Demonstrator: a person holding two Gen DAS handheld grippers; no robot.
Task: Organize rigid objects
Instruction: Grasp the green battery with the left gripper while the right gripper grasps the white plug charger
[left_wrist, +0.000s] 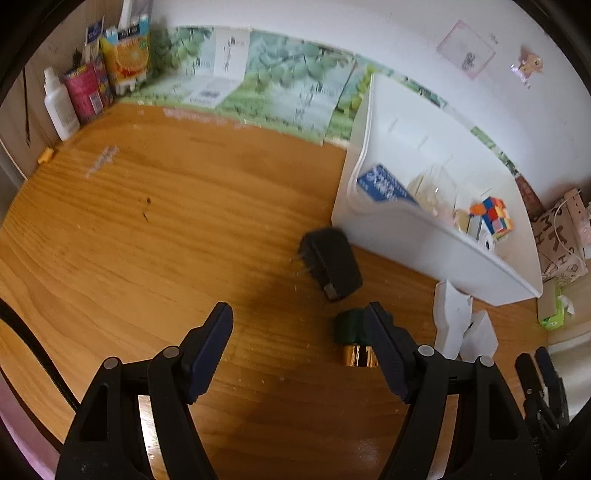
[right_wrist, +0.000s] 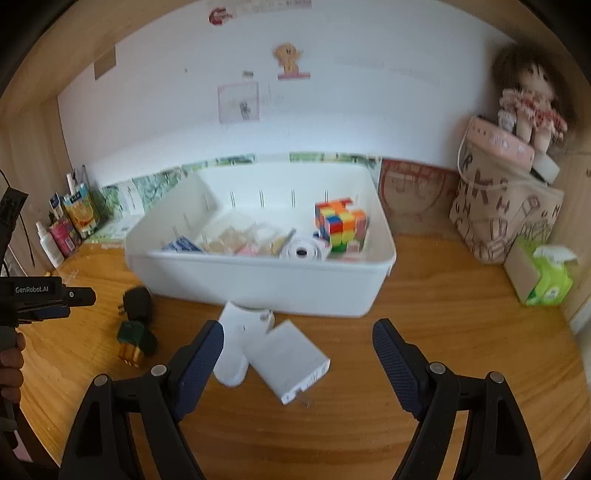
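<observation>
Both my claws are open above the desk, holding nothing.

My left claw (left_wrist: 299, 325) hangs spread over the wooden desk (left_wrist: 147, 240), near the black charger (left_wrist: 330, 264) and the green and gold bottle (left_wrist: 351, 339). My right claw (right_wrist: 298, 345) is wide apart over the two white devices (right_wrist: 266, 350), which lie touching just in front of the white bin (right_wrist: 258, 284). The colourful cube (right_wrist: 341, 225) sits inside the bin, at its right side.

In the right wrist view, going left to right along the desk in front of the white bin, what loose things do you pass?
Black charger → green bottle with gold cap → white curved device → white flat box.
</observation>
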